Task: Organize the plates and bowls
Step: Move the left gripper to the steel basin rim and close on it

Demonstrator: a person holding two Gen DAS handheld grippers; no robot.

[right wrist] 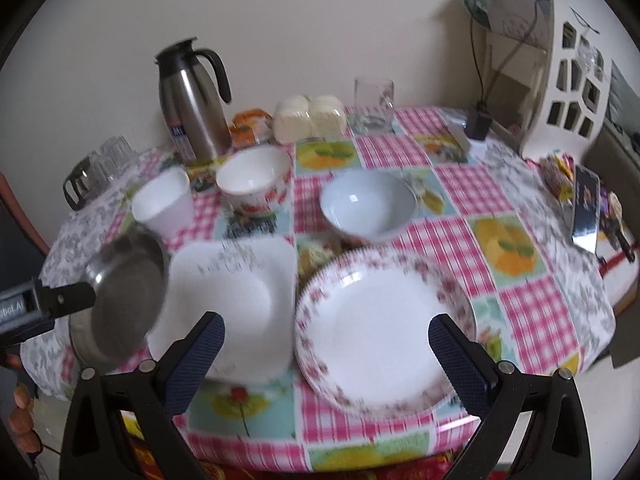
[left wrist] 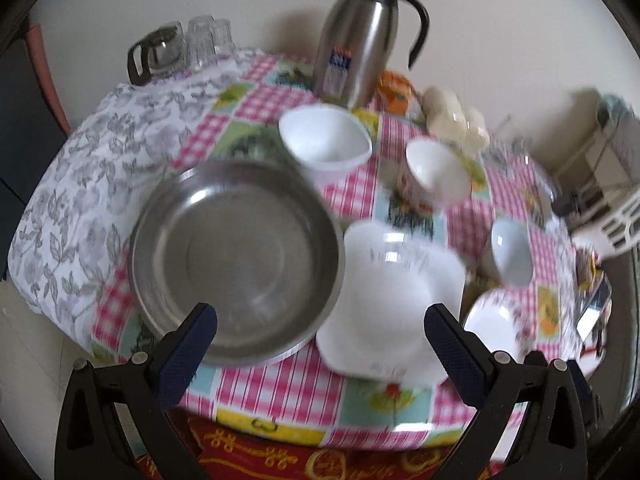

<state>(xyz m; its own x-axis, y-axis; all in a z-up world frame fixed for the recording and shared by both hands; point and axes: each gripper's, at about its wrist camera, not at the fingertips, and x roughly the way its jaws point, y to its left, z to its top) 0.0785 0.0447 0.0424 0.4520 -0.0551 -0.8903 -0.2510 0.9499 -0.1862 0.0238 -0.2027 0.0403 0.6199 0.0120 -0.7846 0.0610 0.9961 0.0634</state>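
Soft daylight, motion blur on dishes, fisheye bend w/ dark corners.

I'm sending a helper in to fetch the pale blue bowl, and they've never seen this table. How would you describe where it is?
Go to the round table with the pink checked cloth. At its near edge sits a round plate with a floral rim; the pale blue bowl stands just behind it. The bowl with red decoration to its left is white inside, and only this one is plain blue-grey.
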